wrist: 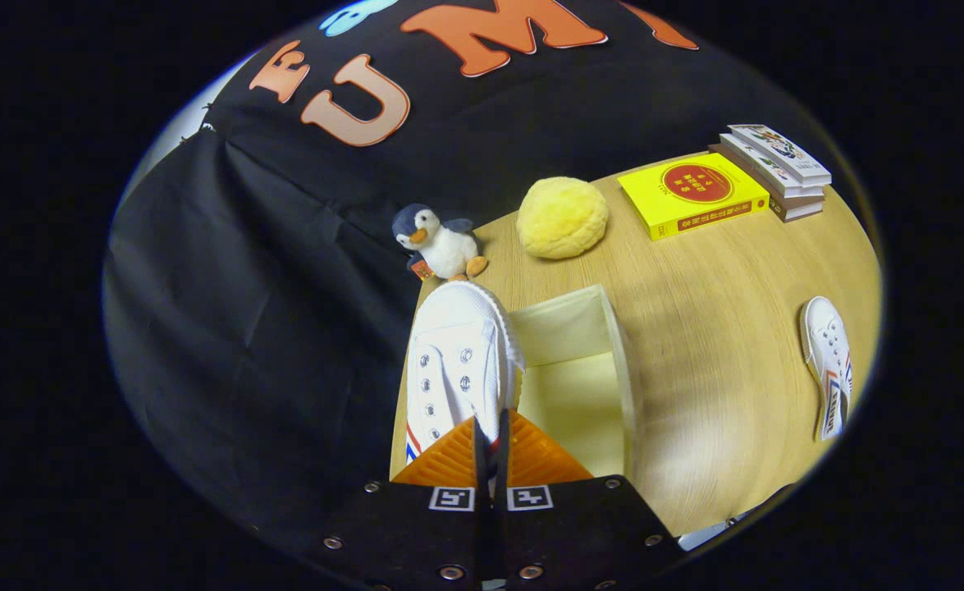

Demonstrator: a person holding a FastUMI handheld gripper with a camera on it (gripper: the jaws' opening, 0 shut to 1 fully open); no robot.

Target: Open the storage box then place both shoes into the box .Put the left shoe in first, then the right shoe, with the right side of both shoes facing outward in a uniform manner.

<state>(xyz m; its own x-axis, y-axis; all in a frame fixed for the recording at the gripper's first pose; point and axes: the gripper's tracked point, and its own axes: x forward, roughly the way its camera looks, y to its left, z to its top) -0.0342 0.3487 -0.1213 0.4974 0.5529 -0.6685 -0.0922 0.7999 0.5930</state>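
Box (613,328): open.
Gripper (490,447): clenched on first shoe (457,361), above box's edge.
Left: second shoe (828,361), well right of box.

We are in a staged recording booth, not a lived-in room: black cloth (227,312) hangs as the wall right behind a pale wooden worktop (719,345). Along its far edge sit props: a plush penguin (440,242), a yellow plush ball (562,217), stacked books (773,168).

A plush penguin (440,242), a fuzzy yellow ball (562,217), perhaps a cushion, a yellow book (691,195) and stacked books (777,168) sit on the worktop (719,328).
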